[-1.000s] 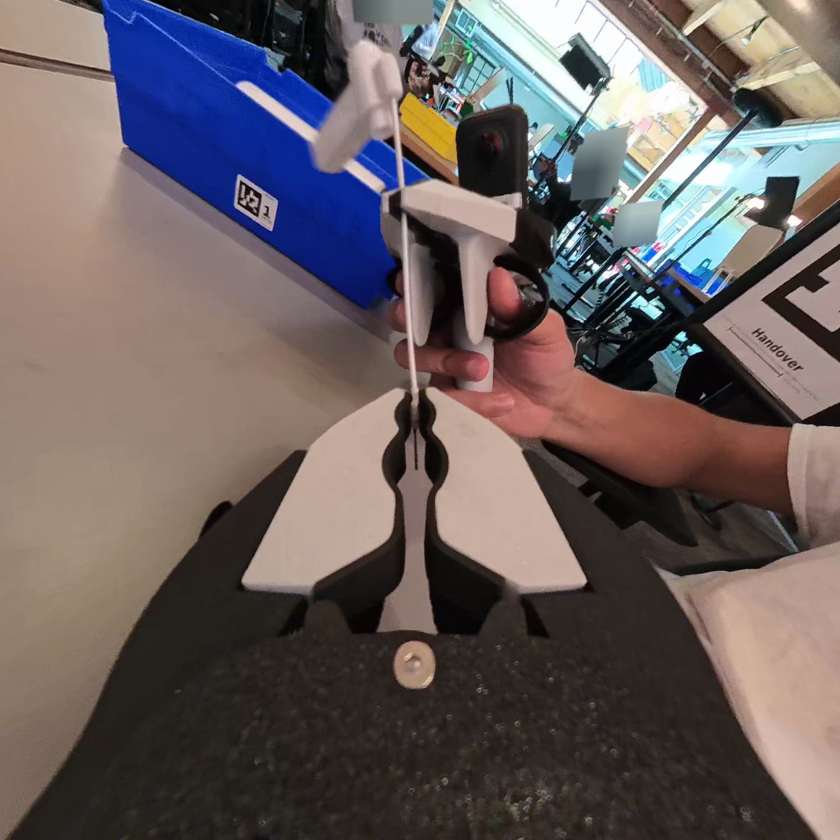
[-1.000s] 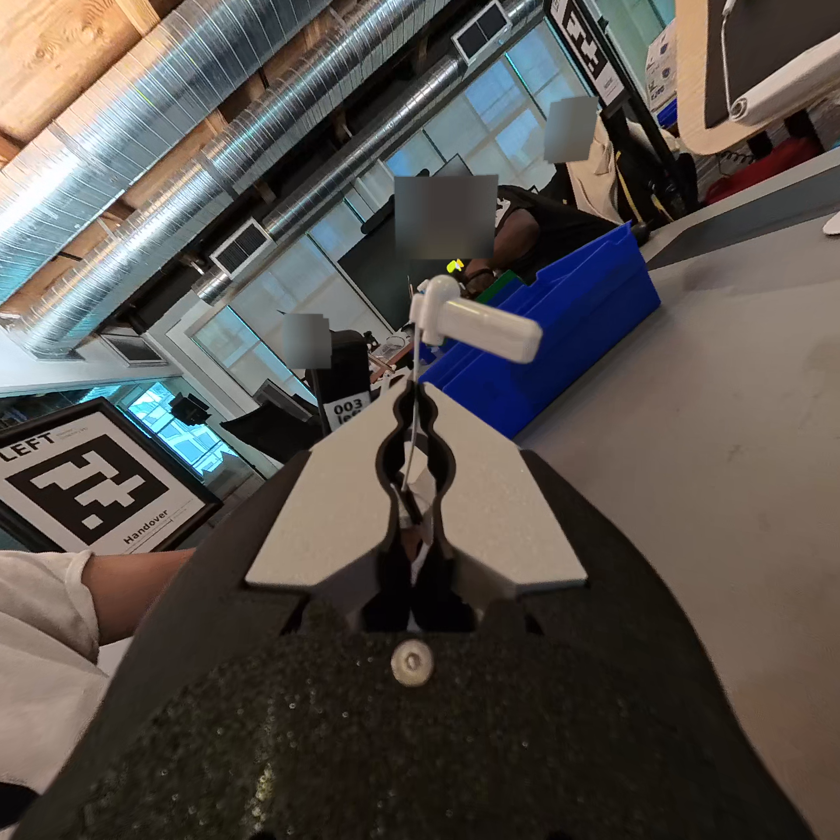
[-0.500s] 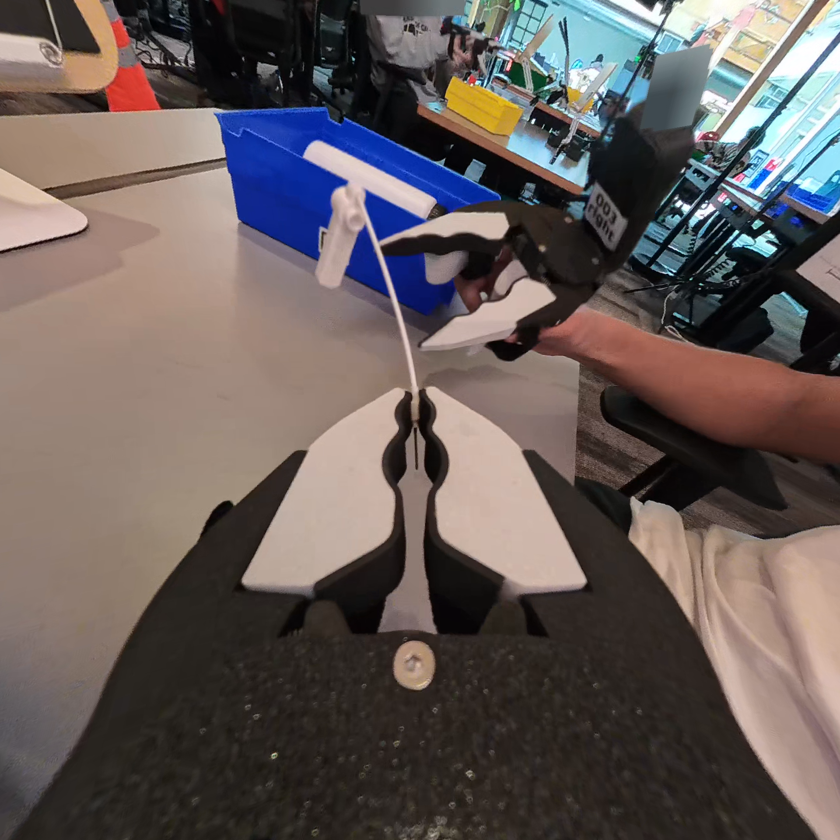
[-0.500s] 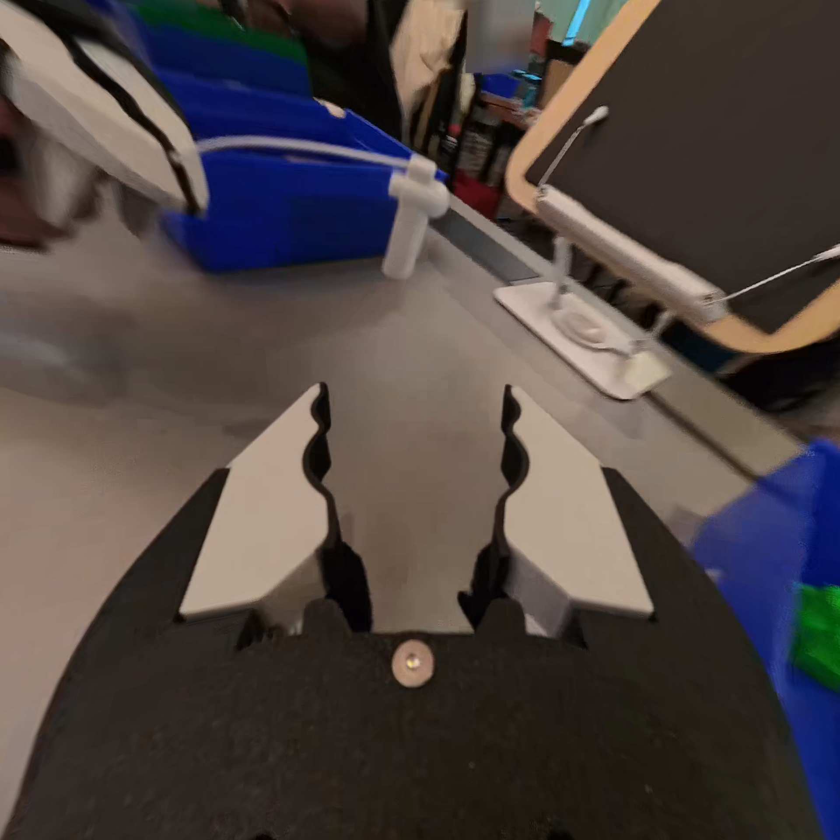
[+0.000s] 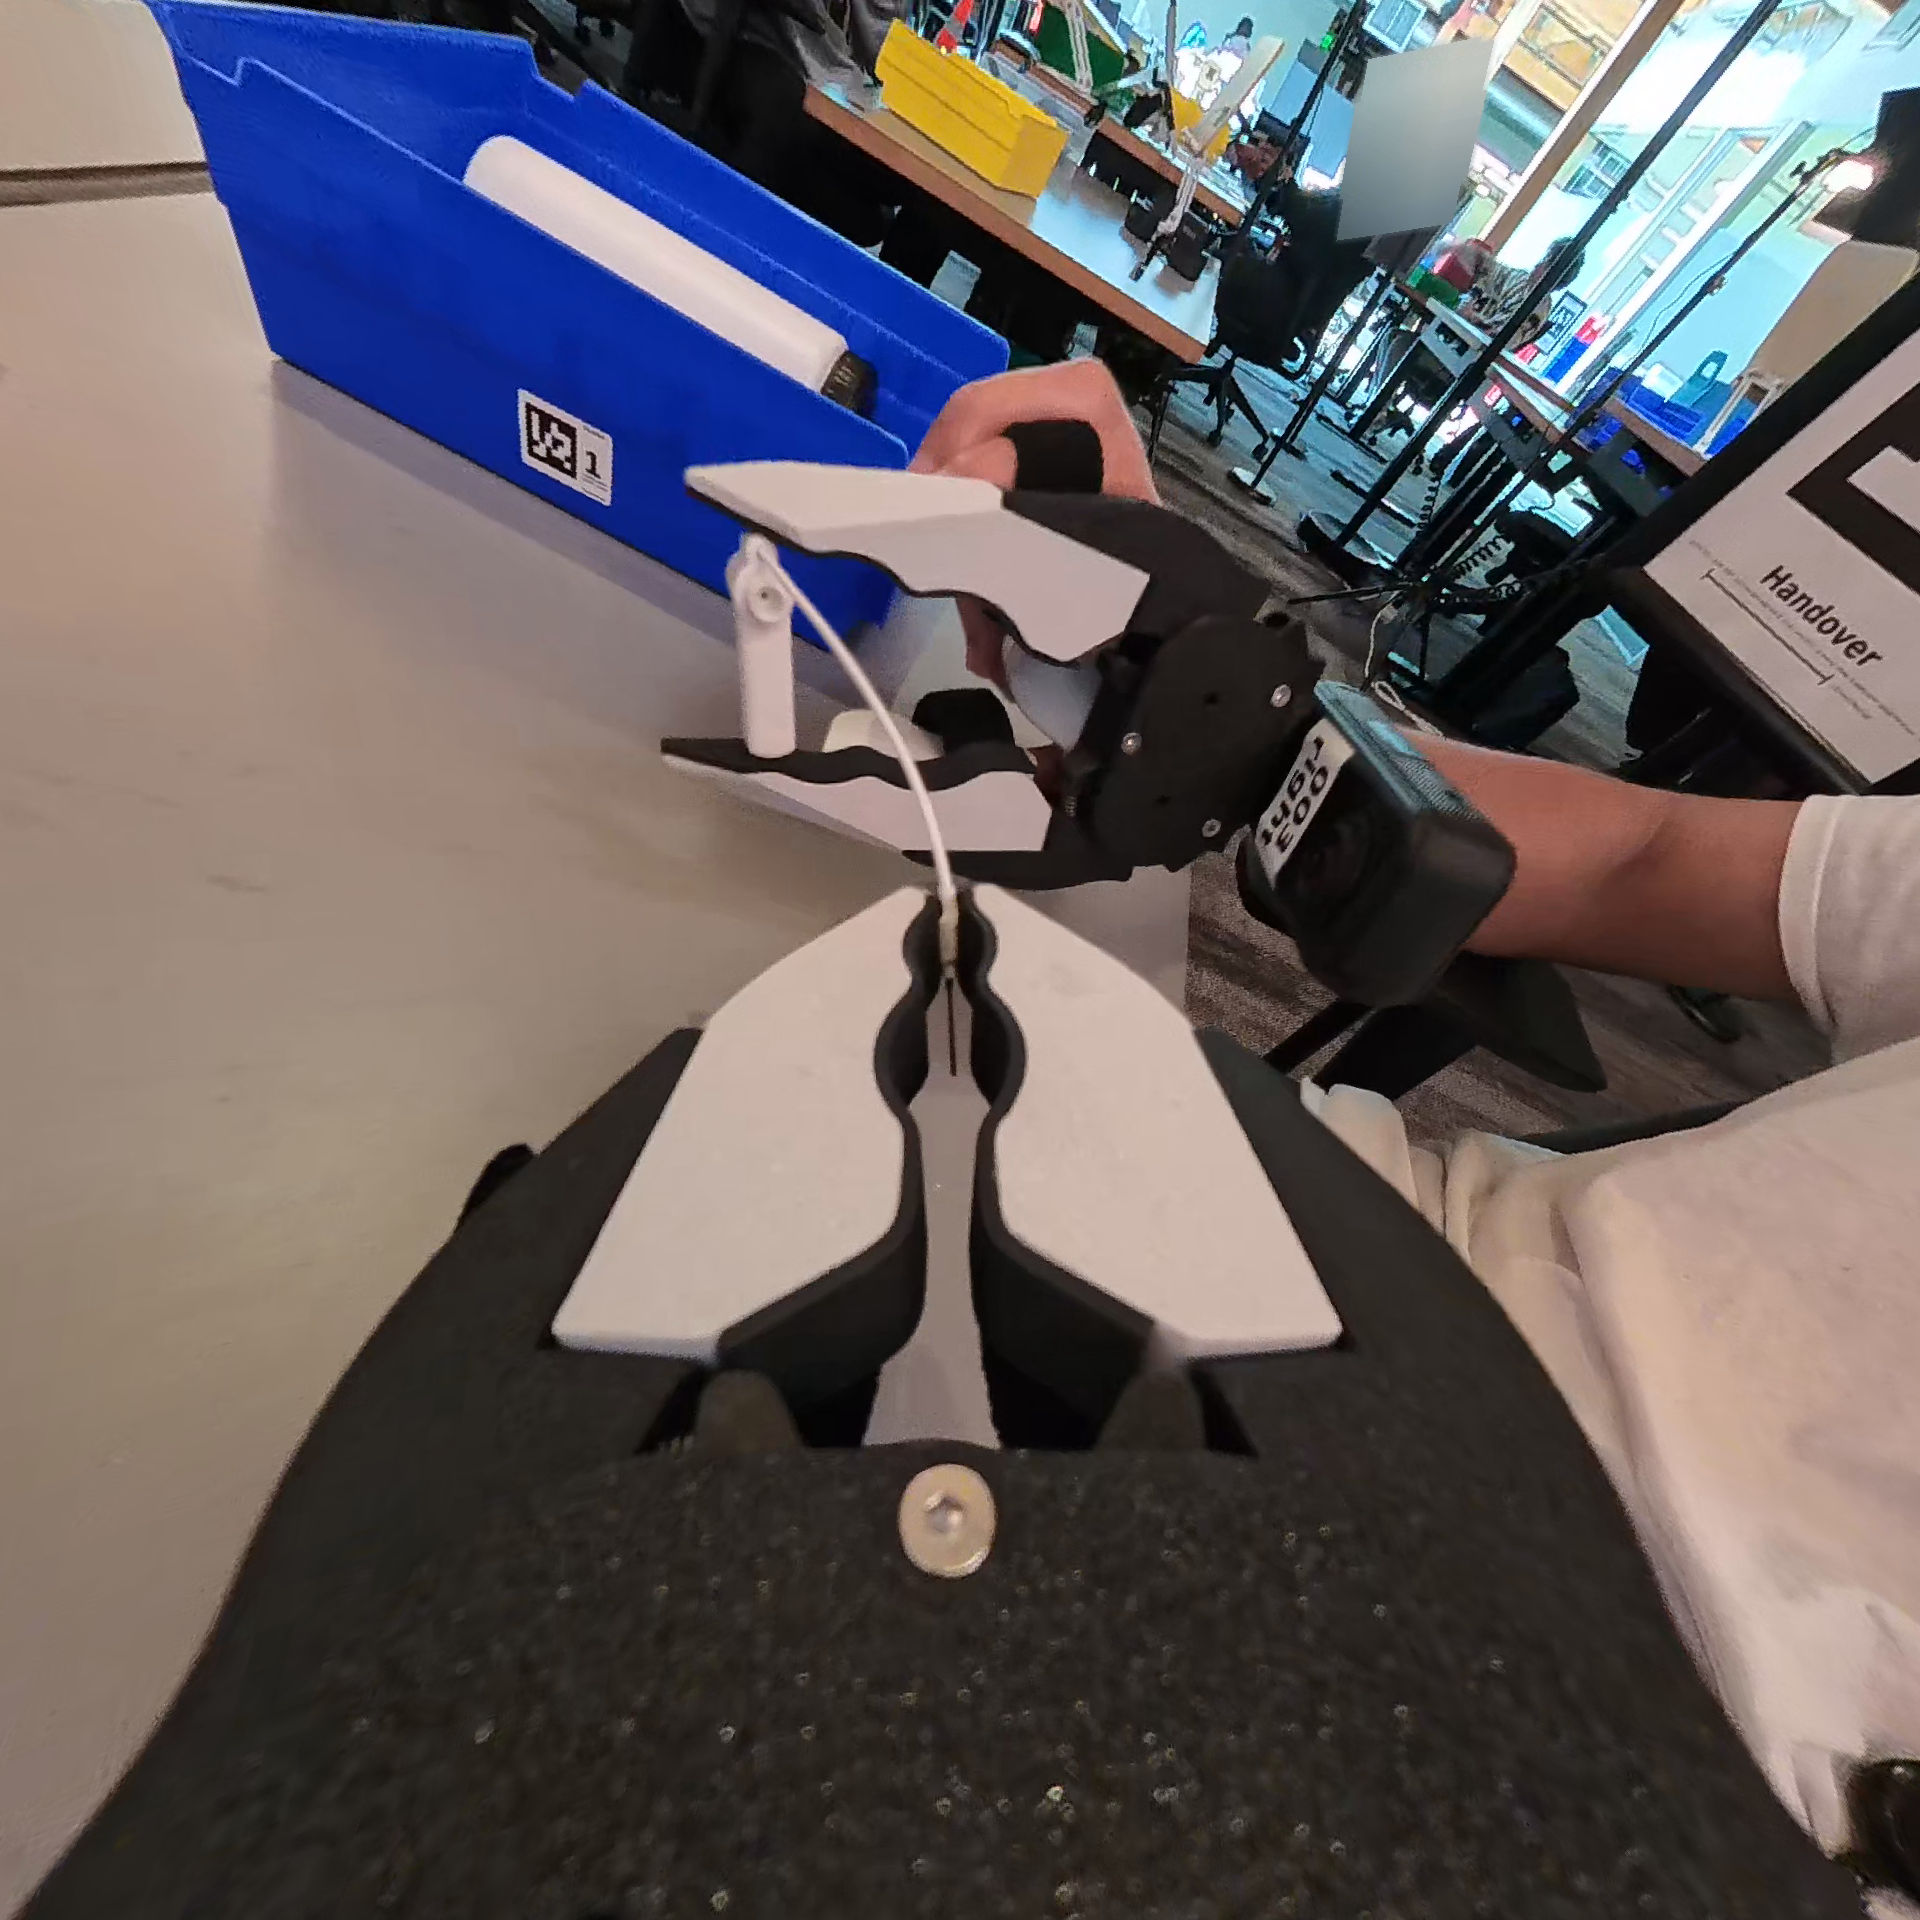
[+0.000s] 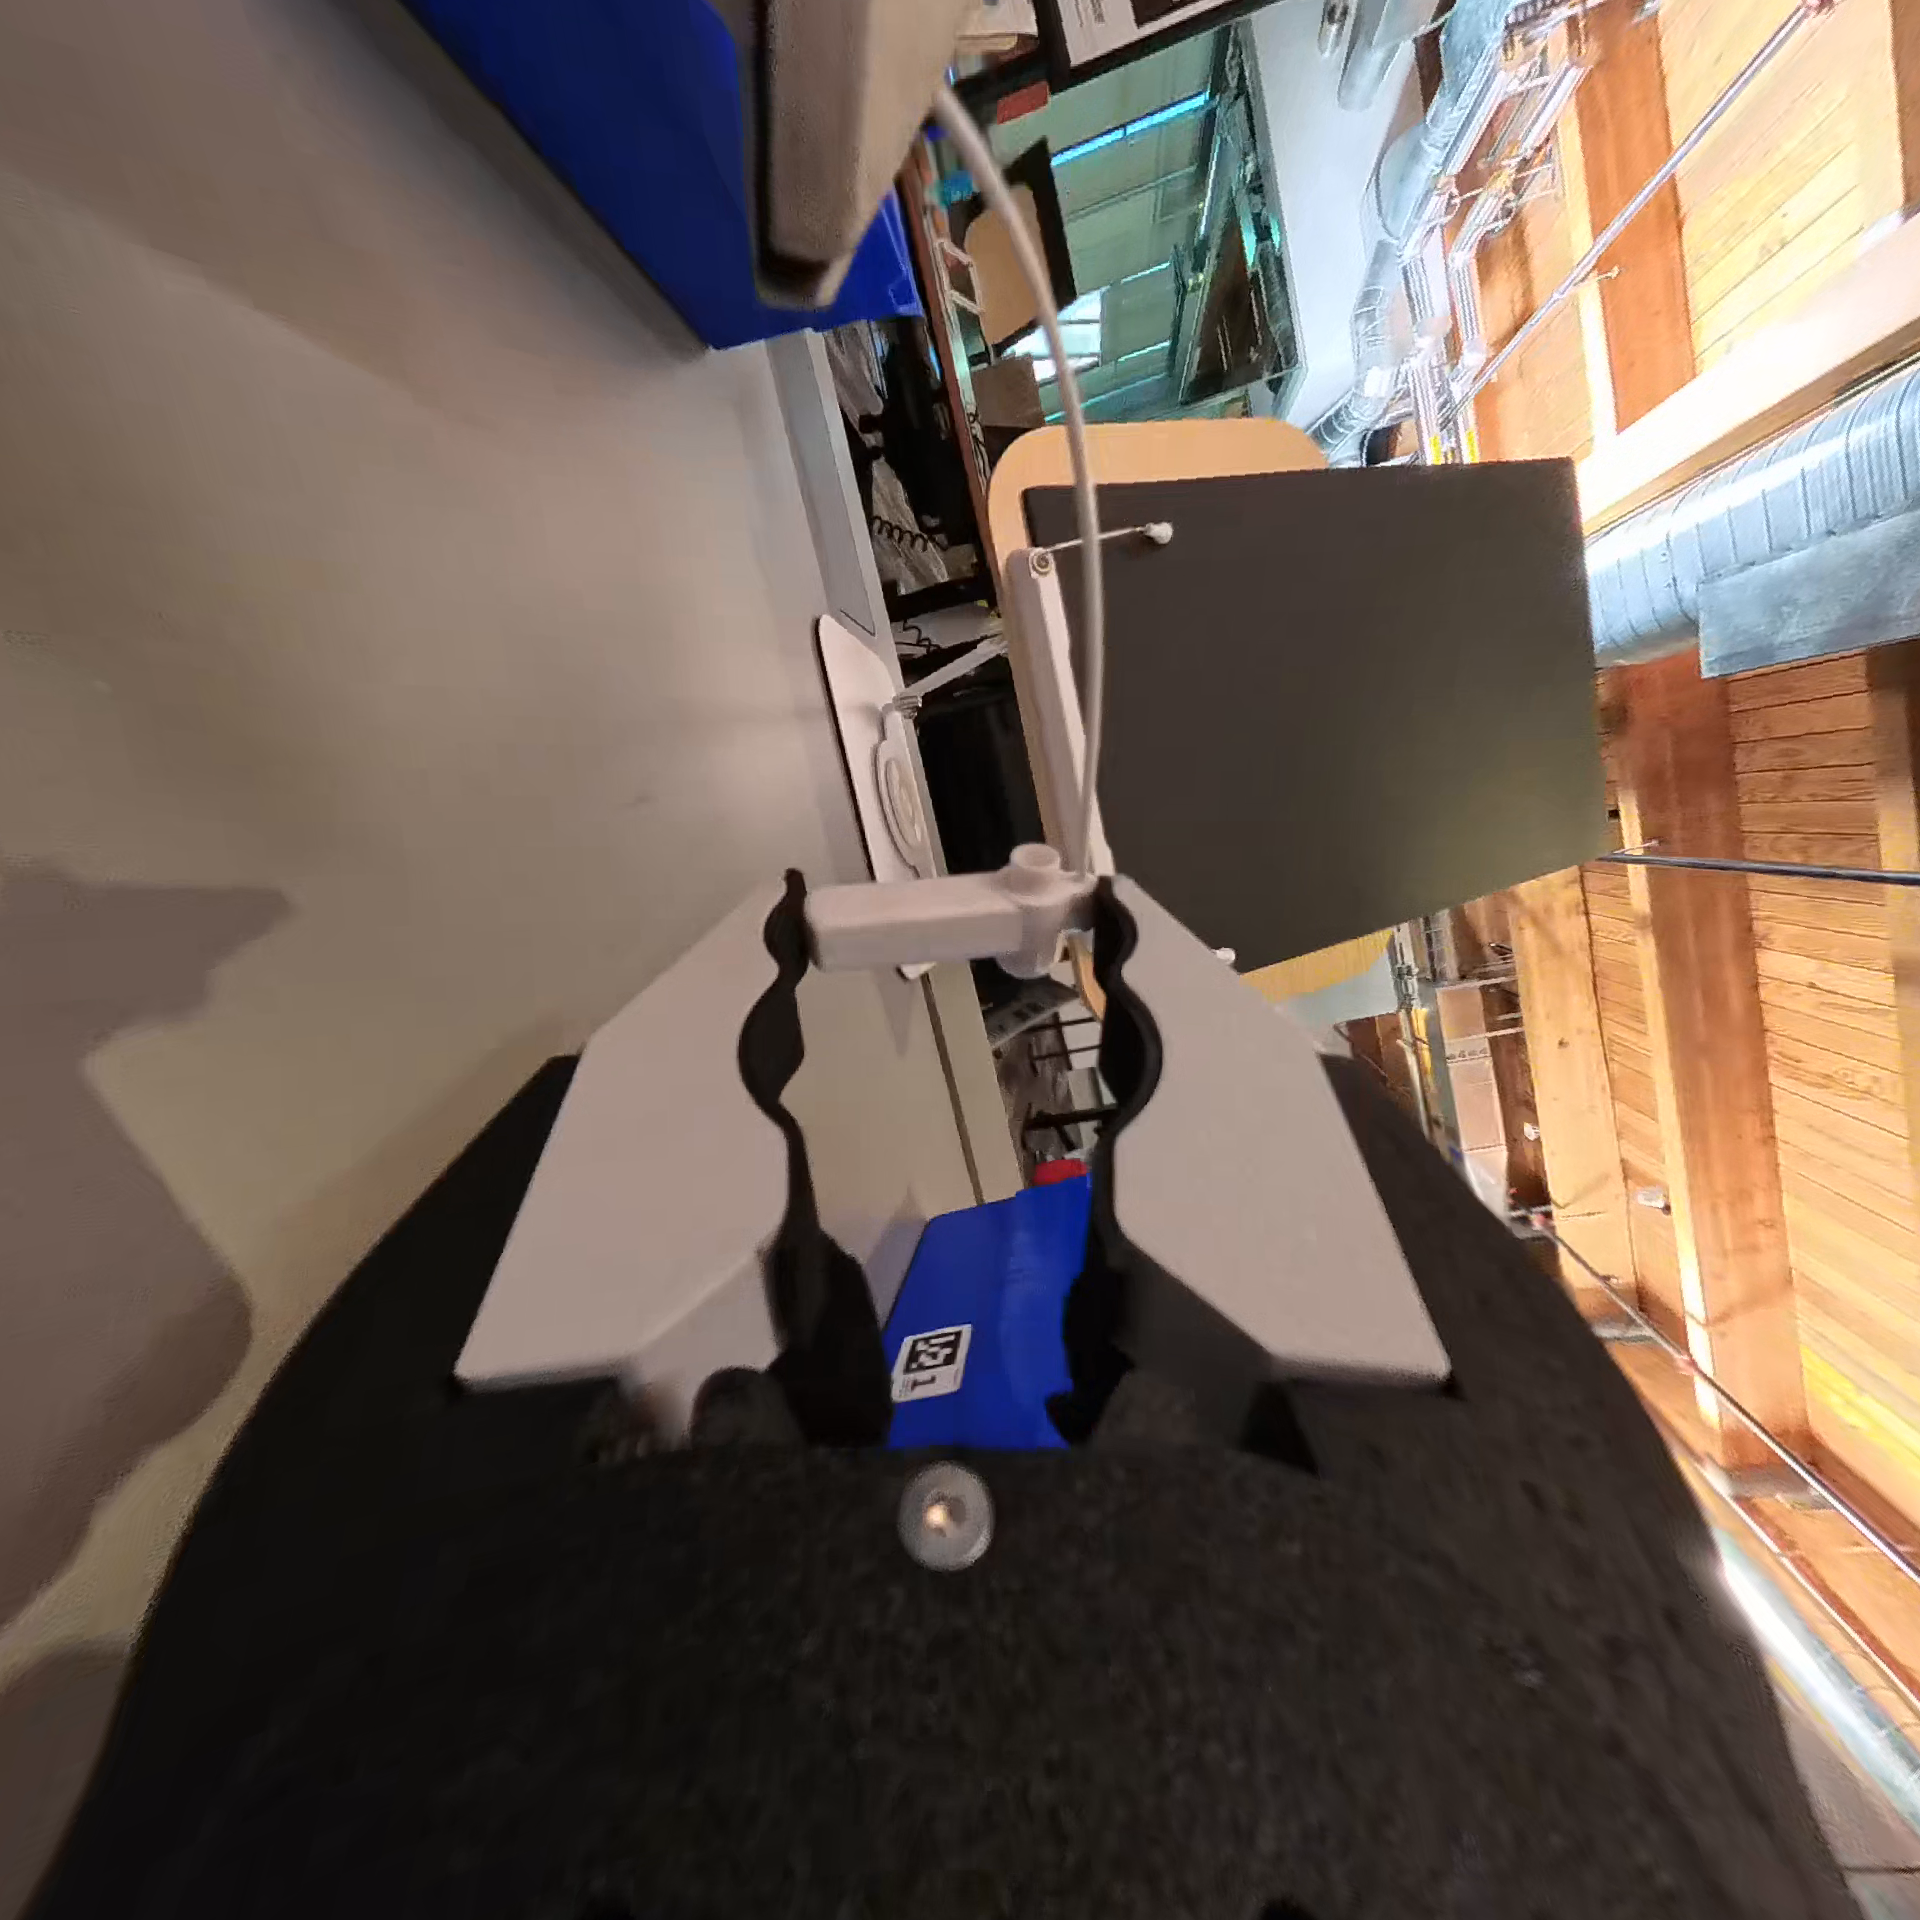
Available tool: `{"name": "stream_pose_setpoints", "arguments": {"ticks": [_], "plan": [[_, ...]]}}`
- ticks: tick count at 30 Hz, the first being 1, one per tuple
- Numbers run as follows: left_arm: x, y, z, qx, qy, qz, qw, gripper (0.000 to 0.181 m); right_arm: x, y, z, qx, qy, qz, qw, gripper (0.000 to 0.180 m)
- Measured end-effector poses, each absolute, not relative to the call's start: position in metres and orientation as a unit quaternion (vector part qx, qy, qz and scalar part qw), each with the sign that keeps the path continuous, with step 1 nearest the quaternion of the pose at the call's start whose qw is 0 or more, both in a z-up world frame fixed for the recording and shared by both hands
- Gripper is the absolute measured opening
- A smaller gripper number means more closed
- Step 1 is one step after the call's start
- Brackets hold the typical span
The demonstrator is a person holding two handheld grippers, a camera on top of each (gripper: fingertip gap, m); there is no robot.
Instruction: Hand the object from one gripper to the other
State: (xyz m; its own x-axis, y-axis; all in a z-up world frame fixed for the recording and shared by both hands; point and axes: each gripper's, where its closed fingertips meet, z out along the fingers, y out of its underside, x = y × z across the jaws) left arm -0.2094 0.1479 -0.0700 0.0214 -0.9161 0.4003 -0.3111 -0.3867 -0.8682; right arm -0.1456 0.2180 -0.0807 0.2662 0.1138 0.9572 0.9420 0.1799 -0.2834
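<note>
The right gripper (image 6: 940, 914), empty and clear half a second ago, now straddles the white tag body (image 6: 935, 920), jaws still apart. The left gripper (image 5: 951, 914) stays clamped on the tag's cable (image 5: 883, 717), so I judge the handover only awaits closing.

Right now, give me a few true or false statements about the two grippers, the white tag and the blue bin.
1. The left gripper is shut on the tag's thin cable. True.
2. The right gripper has its fingers pressed together with nothing between them. False: they are spread apart, and the tag's white body sits between them.
3. The blue bin is empty. False: a white roll lies inside it.
4. The blue bin stands on the table. True.
</note>
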Motion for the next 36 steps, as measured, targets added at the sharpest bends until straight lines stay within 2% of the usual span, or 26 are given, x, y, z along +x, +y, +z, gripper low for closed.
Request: {"name": "stream_pose_setpoints", "arguments": {"ticks": [5, 6, 7, 8, 11, 14, 15, 20, 23, 25, 26, 27, 30, 33, 36], "plan": [[-0.212, 0.152, -0.070, -0.649, 0.464, -0.525, 0.296, 0.003, -0.142, 0.216, -0.077, -0.555, -0.480, -0.329, 0.594, 0.055], [-0.212, 0.153, -0.068, -0.644, 0.464, -0.527, 0.304, 0.008, -0.140, 0.216, -0.076, -0.569, -0.469, -0.312, 0.599, 0.055], [-0.213, 0.156, -0.065, -0.639, 0.462, -0.528, 0.315, 0.025, -0.139, 0.215, -0.075, -0.588, -0.455, -0.279, 0.608, 0.055], [-0.215, 0.158, -0.061, -0.632, 0.457, -0.536, 0.325, 0.043, -0.140, 0.214, -0.074, -0.612, -0.440, -0.225, 0.618, 0.055], [-0.227, 0.170, -0.030, -0.589, 0.378, -0.630, 0.336, 0.049, -0.150, 0.201, -0.062, -0.659, -0.391, 0.002, 0.642, 0.055], [-0.239, 0.184, -0.016, -0.572, 0.299, -0.706, 0.293, 0.052, -0.171, 0.177, -0.041, -0.647, -0.351, 0.252, 0.628, 0.055], [-0.236, 0.182, -0.020, -0.577, 0.299, -0.709, 0.274, 0.052, -0.176, 0.174, -0.042, -0.643, -0.359, 0.265, 0.623, 0.055], [-0.208, 0.133, -0.053, -0.600, 0.351, -0.712, 0.105, 0.058, -0.205, 0.169, -0.062, -0.618, -0.436, 0.140, 0.639, 0.055], [-0.200, 0.131, -0.057, -0.599, 0.328, -0.725, 0.089, 0.051, -0.224, 0.163, -0.064, -0.596, -0.468, 0.096, 0.646, 0.055], [-0.199, 0.130, -0.063, -0.603, 0.346, -0.713, 0.096, 0.039, -0.232, 0.159, -0.063, -0.586, -0.478, 0.081, 0.650, 0.055], [-0.200, 0.127, -0.063, -0.598, 0.354, -0.713, 0.096, 0.021, -0.233, 0.160, -0.064, -0.586, -0.478, 0.074, 0.650, 0.055], [-0.201, 0.126, -0.063, -0.597, 0.356, -0.712, 0.099, 0.016, -0.234, 0.160, -0.063, -0.585, -0.475, 0.072, 0.653, 0.055], [-0.202, 0.129, -0.065, -0.608, 0.370, -0.693, 0.112, 0.015, -0.233, 0.162, -0.064, -0.588, -0.459, 0.078, 0.662, 0.055], [-0.208, 0.150, -0.075, -0.645, 0.391, -0.631, 0.181, 0.014, -0.226, 0.161, -0.070, -0.616, -0.443, 0.127, 0.639, 0.060], [-0.229, 0.192, -0.097, -0.707, 0.456, -0.438, 0.316, 0.014, -0.214, 0.155, -0.075, -0.657, -0.406, 0.261, 0.579, 0.063]]}}
